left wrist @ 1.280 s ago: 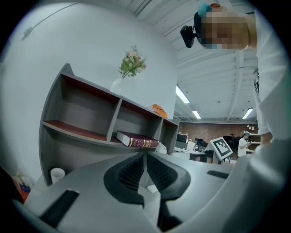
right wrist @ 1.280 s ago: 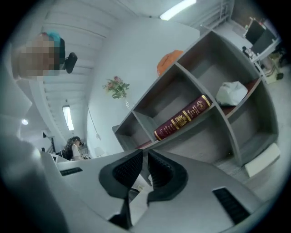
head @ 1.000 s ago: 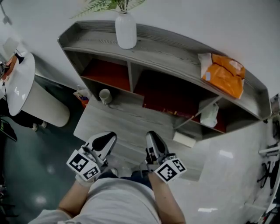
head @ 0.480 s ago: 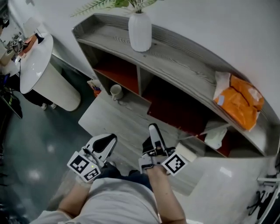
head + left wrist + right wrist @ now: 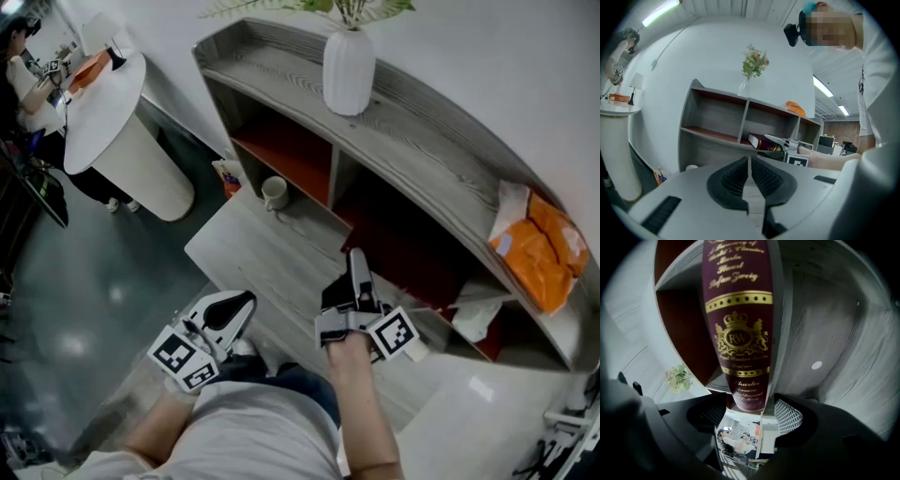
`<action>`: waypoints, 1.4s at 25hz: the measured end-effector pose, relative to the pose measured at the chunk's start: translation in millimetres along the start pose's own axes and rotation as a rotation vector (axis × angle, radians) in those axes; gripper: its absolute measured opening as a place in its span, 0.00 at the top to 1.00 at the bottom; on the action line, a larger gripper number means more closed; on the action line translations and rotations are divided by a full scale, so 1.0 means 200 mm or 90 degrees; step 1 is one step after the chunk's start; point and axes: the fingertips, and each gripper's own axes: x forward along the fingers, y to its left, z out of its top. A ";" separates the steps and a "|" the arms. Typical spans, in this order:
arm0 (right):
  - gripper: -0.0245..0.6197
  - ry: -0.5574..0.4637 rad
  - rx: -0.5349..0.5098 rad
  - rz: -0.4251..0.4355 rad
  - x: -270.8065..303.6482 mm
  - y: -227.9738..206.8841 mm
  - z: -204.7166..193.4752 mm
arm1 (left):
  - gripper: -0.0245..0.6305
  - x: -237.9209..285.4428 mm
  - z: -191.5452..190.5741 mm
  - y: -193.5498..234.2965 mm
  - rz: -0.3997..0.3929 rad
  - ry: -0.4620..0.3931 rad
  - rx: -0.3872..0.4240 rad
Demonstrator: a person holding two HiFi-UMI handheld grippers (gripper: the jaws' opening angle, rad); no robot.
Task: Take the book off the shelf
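Book (image 5: 739, 324), maroon with gold print, fills your right gripper view, grey shelf (image 5: 829, 338) wall beside it. Its near end sits just between the tips of your right gripper (image 5: 752, 416); the jaws stand wide and have just been opening, pads off the cover on both sides. Left gripper view: your left gripper (image 5: 749, 180) has its pads together with nothing between them. Past it the book lies on the board of the shelf's middle compartment, with the right gripper at its end. Head view: your right gripper reaches to the mouth of that dark middle compartment and your left hangs low by your body, well apart from the shelf. A white vase (image 5: 349, 70) and an orange bag (image 5: 536, 246) are on top, a mug (image 5: 274, 192) on the low board.
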 end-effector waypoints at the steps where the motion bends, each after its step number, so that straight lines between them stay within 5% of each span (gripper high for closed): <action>1: 0.49 -0.004 0.007 -0.005 0.01 -0.01 0.00 | 0.91 -0.01 0.00 0.01 0.003 0.000 -0.002; 11: 0.50 -0.041 0.079 -0.015 0.09 -0.04 0.02 | 0.91 -0.12 -0.03 0.09 0.013 0.004 -0.007; 14: 0.60 -0.049 0.073 -0.012 0.10 -0.01 0.01 | 0.91 -0.15 -0.03 0.12 0.012 0.001 -0.010; 19: 0.60 -0.049 0.064 -0.019 0.08 -0.01 -0.06 | 0.91 -0.22 -0.02 0.17 0.004 -0.009 -0.012; 35: 0.62 0.011 0.018 -0.033 -0.04 0.02 -0.71 | 0.91 -0.54 -0.03 0.37 -0.025 -0.040 -0.021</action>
